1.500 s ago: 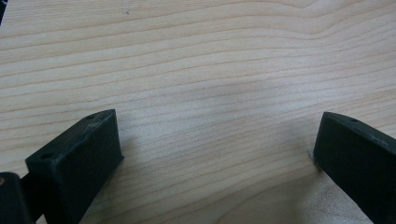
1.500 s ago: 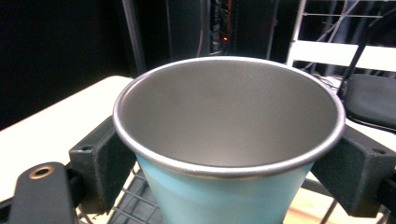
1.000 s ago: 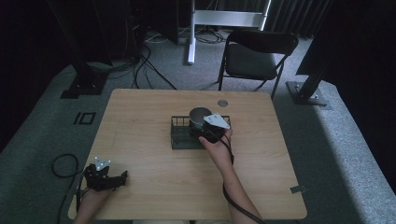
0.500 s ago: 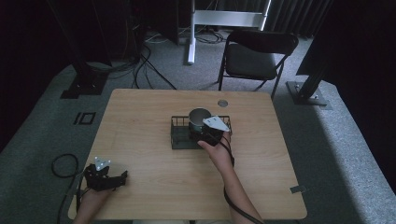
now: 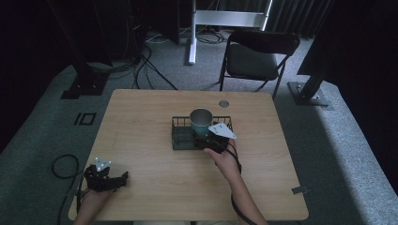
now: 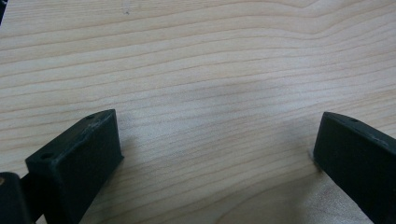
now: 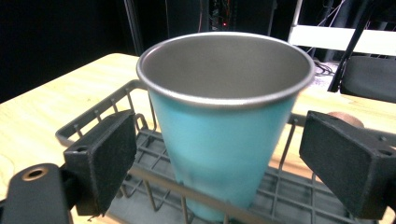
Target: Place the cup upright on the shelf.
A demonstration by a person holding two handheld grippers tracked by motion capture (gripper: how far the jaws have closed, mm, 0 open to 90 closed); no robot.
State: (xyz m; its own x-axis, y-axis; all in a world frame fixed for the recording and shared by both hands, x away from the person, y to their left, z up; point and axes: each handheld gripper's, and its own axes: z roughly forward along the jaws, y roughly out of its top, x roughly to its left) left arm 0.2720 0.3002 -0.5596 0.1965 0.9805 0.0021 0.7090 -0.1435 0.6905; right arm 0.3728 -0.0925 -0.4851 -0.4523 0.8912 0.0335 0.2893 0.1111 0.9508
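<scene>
In wire rack [image 7: 140,172]: teal cup [image 7: 224,126], R claw [image 7: 224,163] released around it; L claw [image 6: 215,158] released.

**Where my three cameras look**

The high view hangs above my side of the wooden table [image 5: 155,122], facing forward and down, far enough to take in the whole top and a folding chair [image 5: 256,58] beyond the table's far edge. My left gripper view sits close over the table, angled steeply down at bare wood grain near its front-left corner. My right gripper view looks nearly level across the table's middle, very near a teal cup [image 7: 224,126] in a wire basket [image 7: 112,105]; the high view shares these, and the chair.
</scene>
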